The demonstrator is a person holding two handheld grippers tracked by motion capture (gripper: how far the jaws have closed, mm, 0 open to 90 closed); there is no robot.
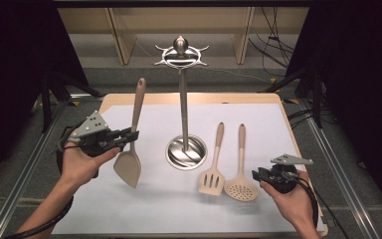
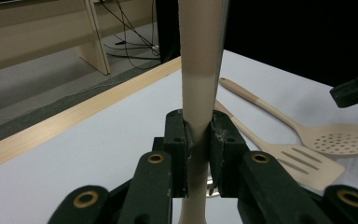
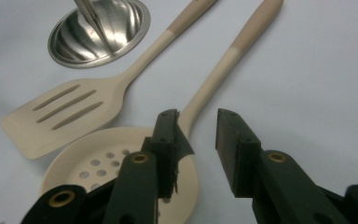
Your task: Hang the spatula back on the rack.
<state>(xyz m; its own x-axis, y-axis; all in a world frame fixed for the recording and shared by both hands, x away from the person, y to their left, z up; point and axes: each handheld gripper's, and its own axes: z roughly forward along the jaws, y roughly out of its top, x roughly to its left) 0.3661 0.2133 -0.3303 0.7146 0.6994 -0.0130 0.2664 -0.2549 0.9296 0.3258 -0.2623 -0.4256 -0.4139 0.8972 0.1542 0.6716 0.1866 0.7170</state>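
Beige solid turner [image 1: 131, 149] — flat blade at the bottom, handle turning tan toward the top, pointing up and slightly away from you. It hangs clear of the white table [image 1: 129, 209]; its shadow lies on the surface below the blade.

Your left gripper [image 1: 129, 135] has its jaws pressed onto the turner's handle, low down, just above the blade. In the left gripper view the handle [image 2: 199, 93] runs upright between the two black pads, which touch it on both sides.

Your right gripper [image 1: 257, 174] sits low at the near right of the table, jaws spread with a clear gap and nothing between them. Just beyond and to the left of its jaws lies a round skimmer [image 1: 240, 186] with small holes; in the right gripper view its bowl [image 3: 98, 163] sits under the left jaw and its handle runs away between the jaws. Beside the skimmer, farther left, lies a slotted turner [image 1: 212, 180] — three slots, handle pointing away.

Between your two grippers and farther off stands a steel utensil stand [image 1: 183, 114]: dished round base [image 1: 186, 153], upright pole, ring of hooks [image 1: 181, 54] on top. The hooks carry nothing.
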